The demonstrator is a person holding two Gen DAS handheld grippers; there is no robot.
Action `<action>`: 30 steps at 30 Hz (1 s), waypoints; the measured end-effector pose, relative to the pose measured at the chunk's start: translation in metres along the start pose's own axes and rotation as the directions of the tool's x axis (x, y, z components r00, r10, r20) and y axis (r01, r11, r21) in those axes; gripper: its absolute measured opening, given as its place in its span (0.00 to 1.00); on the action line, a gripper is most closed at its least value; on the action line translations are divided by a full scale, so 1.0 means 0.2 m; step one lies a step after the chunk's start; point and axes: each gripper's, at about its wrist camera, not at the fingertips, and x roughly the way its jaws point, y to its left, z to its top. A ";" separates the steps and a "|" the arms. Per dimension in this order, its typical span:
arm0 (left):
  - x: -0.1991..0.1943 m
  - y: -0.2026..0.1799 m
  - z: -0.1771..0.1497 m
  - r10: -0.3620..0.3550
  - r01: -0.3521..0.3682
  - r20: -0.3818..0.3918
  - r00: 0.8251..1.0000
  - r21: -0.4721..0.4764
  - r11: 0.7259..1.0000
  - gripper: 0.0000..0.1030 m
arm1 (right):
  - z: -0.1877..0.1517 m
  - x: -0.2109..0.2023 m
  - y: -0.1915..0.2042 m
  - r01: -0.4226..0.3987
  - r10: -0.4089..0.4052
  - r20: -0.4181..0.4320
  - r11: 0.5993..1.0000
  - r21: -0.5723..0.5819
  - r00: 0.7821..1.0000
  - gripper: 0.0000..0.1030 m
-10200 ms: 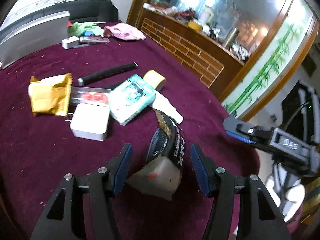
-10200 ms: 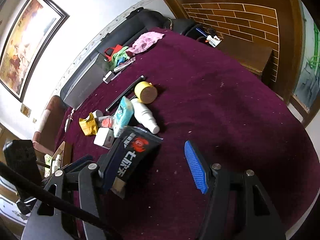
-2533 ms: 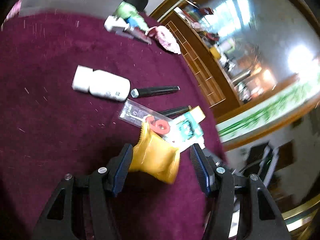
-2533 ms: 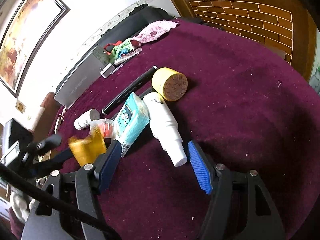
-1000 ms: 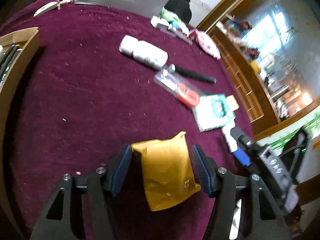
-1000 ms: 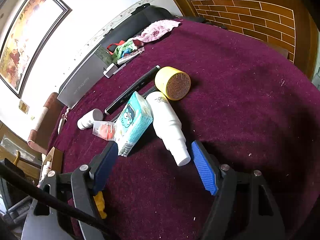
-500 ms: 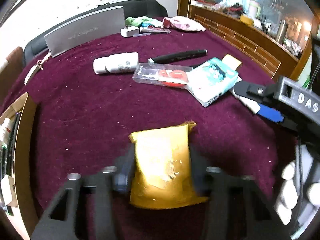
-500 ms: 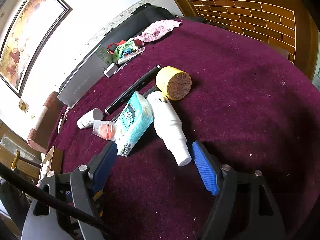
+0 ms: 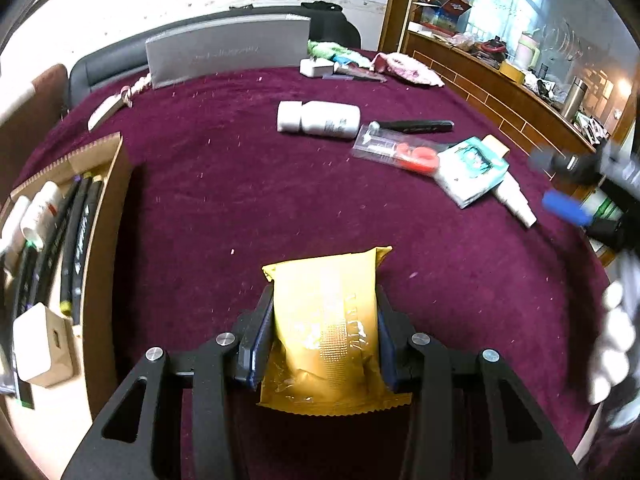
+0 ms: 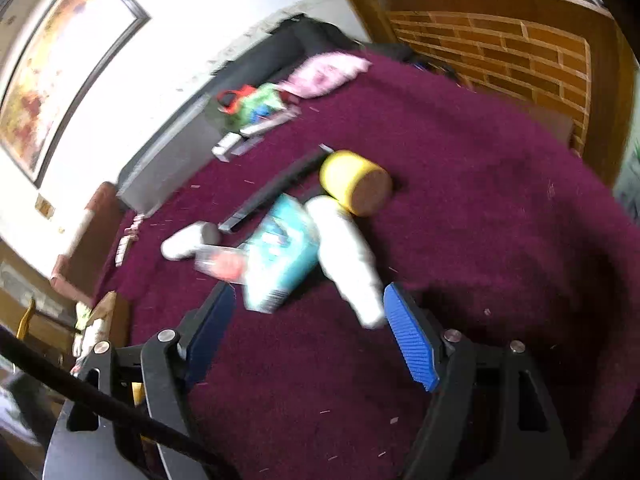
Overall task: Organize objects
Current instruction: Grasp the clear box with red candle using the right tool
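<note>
Above the maroon desk (image 9: pixel 240 184), the left gripper (image 9: pixel 324 344) pinching the yellow packet (image 9: pixel 326 320) should stay firm and swing toward the cardboard box (image 9: pixel 108 216), while the right gripper (image 10: pixel 312 340) hangs spread, empty.

1. The left gripper (image 9: pixel 324 336) has its jaws pressed on a yellow packet (image 9: pixel 326 320) at 6 o'clock.
2. A cardboard box (image 9: pixel 106 216) sits at 9 o'clock on the bench (image 9: pixel 240 184).
3. A white bottle (image 9: pixel 320 119) lies at 12 o'clock.

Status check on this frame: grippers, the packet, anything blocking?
Left gripper just closed, clamped on yellow packet. Right gripper open, empty, above white spray bottle. Cardboard box at left, path over the cloth clear.
</note>
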 end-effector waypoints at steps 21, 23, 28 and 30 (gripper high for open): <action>-0.01 0.07 -0.01 -0.070 0.071 0.018 0.997 -0.064 0.995 0.41 | 0.07 0.74 0.72 0.115 -0.386 -0.221 0.681 -0.723 0.896 0.71; -0.01 0.06 -0.01 -0.073 0.074 0.020 0.997 -0.062 0.995 0.43 | 0.06 0.75 0.71 0.102 -0.392 -0.244 0.681 -0.725 0.887 0.60; -0.01 0.05 -0.01 -0.069 0.070 0.021 0.997 -0.059 0.996 0.45 | 0.04 0.77 0.72 0.091 -0.397 -0.267 0.687 -0.721 0.878 0.35; -0.01 0.05 0.00 -0.067 0.068 0.022 0.998 -0.058 0.996 0.45 | 0.03 0.76 0.73 0.093 -0.395 -0.273 0.697 -0.711 0.877 0.29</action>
